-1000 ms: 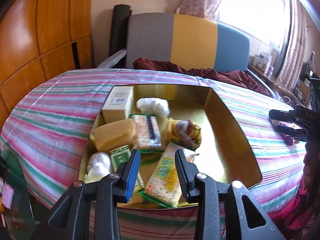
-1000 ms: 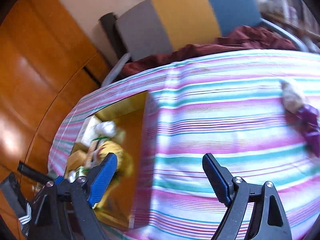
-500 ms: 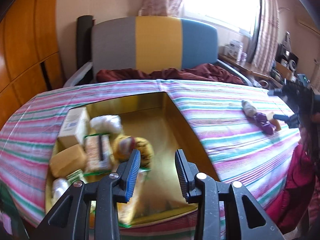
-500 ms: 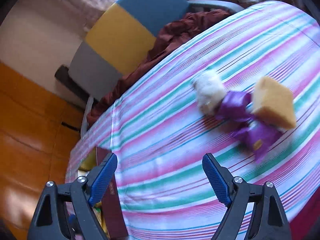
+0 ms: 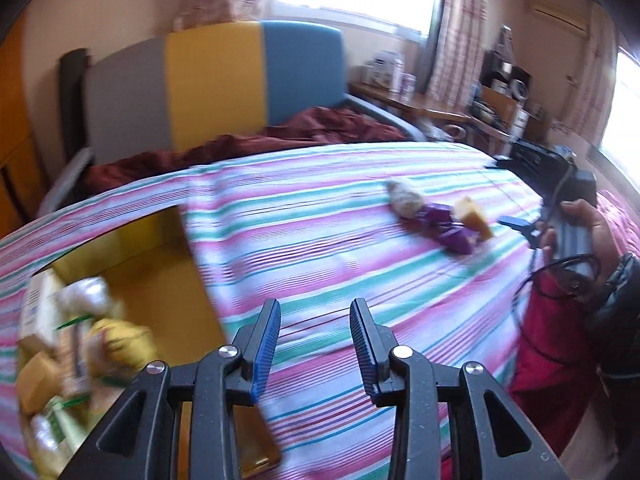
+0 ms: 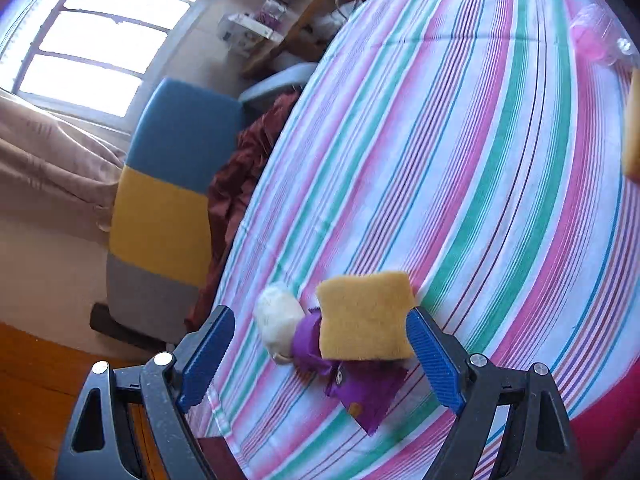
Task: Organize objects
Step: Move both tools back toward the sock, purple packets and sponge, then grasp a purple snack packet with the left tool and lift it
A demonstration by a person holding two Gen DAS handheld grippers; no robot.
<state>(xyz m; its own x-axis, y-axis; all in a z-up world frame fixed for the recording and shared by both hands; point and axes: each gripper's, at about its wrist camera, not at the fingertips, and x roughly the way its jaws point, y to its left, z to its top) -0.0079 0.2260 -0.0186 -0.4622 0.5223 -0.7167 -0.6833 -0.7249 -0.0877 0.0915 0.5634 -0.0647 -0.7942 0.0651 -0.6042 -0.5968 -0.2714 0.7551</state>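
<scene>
A yellow sponge [image 6: 366,316] leans on a purple wrapper [image 6: 360,392] beside a white fluffy ball [image 6: 278,320] on the striped tablecloth [image 6: 460,160]. My right gripper [image 6: 320,314] is open wide just in front of this pile, and the pads touch nothing. The left wrist view shows the same sponge [image 5: 474,220], wrapper [image 5: 444,224] and ball [image 5: 404,198] far right, with a person's hand [image 5: 576,224] holding that gripper beside them. My left gripper [image 5: 315,308] hangs over bare cloth, shut to a narrow gap with nothing in it. The gold box [image 5: 200,280] with several packed items lies at lower left.
A grey, yellow and blue chair back [image 5: 216,80] with a maroon cloth [image 5: 320,124] stands behind the table. A second yellow piece [image 6: 633,128] and a pink plastic thing [image 6: 596,40] lie at the far right edge. A cluttered desk [image 5: 480,112] stands under the window.
The left view swung right, from over the gold box to the striped cloth. The right gripper rolled and travelled from near the box to the sponge pile, which now sits between its fingers.
</scene>
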